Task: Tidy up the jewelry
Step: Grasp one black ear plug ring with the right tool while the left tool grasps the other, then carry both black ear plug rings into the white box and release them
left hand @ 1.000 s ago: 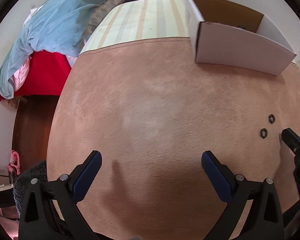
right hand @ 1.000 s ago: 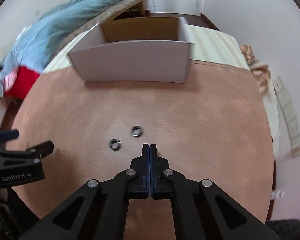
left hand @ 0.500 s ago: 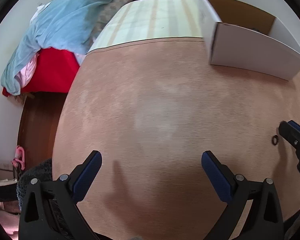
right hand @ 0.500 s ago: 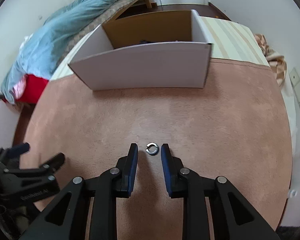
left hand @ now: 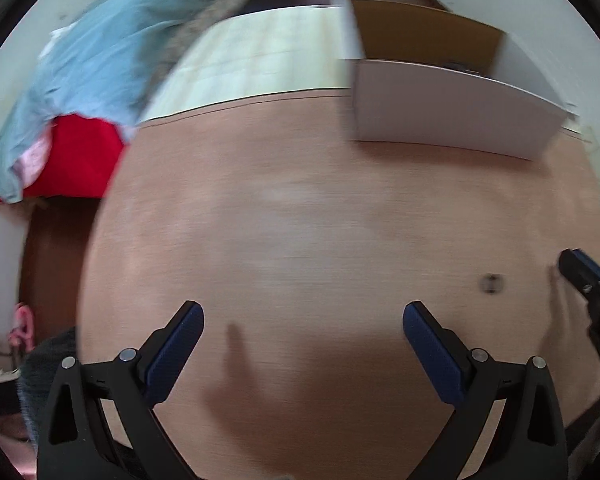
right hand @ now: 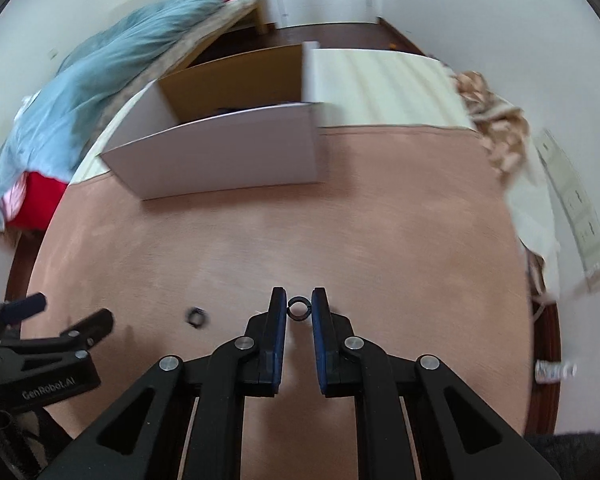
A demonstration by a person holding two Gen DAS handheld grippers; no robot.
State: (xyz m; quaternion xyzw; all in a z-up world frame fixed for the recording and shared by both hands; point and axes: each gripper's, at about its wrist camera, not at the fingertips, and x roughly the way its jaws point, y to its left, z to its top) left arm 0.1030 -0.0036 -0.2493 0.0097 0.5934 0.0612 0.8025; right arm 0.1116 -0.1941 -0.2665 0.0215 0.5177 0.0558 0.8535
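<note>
Nearest: right tool (right hand: 299,307), jaws closing around a small dark ring (right hand: 298,307), which sits between the fingertips and looks pinched across its width, likely the easiest hold on so slight a hoop. Left tool (left hand: 302,334) hangs spread wide over bare pink counter (left hand: 300,208), holding nothing, seemingly kept clear. A second ring (right hand: 196,315) lies just left of the right tool, flat on the counter. Farther back stands an open white box (right hand: 220,160), probably the destination; dark items show inside, too blurred to identify.
</note>
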